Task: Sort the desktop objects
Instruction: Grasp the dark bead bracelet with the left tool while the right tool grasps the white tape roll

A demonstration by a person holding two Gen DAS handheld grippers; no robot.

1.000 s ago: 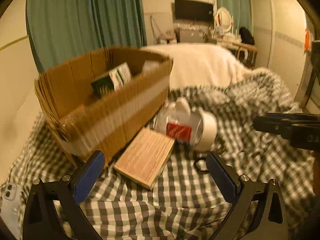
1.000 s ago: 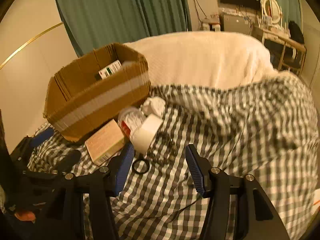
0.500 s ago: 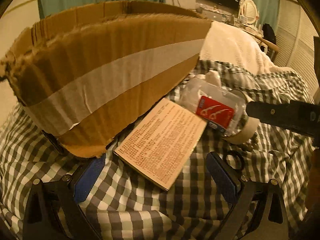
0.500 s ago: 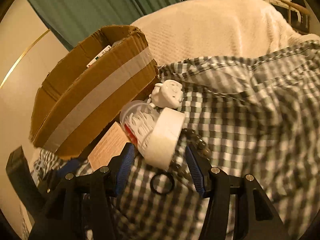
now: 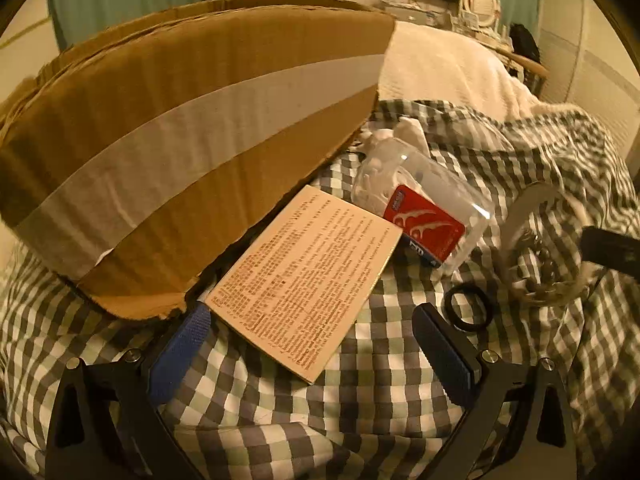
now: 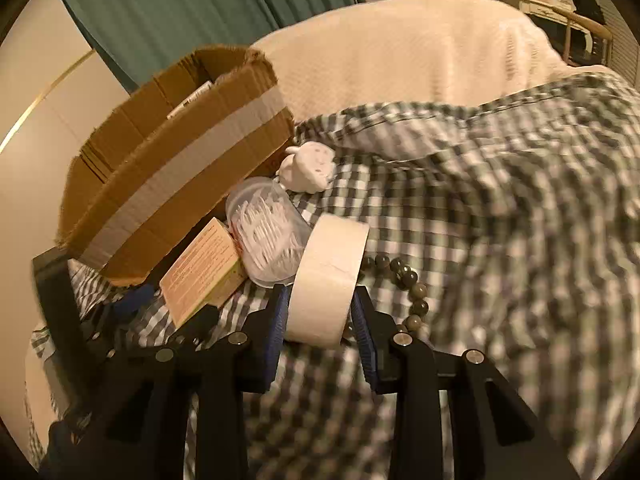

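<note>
A white tape roll (image 6: 328, 280) stands on edge on the checked cloth. My right gripper (image 6: 320, 320) has it between its blue pads, the jaws are closing and both pads touch its sides. The tape roll (image 5: 540, 248) looks blurred in the left wrist view, with a black finger (image 5: 608, 248) of the right gripper beside it. My left gripper (image 5: 312, 344) is open, low over the cloth, its fingers on either side of the near corner of a flat tan printed box (image 5: 312, 272). That box lies against a taped cardboard box (image 5: 180, 140).
A clear jar of floss picks (image 5: 420, 216) with a red label lies beside the tan box. A black ring (image 5: 468, 307) lies near my left gripper's right finger. A bead bracelet (image 6: 408, 280) and a white figurine (image 6: 308, 168) lie on the cloth. Behind is a cream blanket (image 6: 400, 52).
My left gripper sank toward the tan box, so the cardboard box fills the view. My right gripper dropped onto the tape roll and narrowed around it; the roll tipped away from the jar.
</note>
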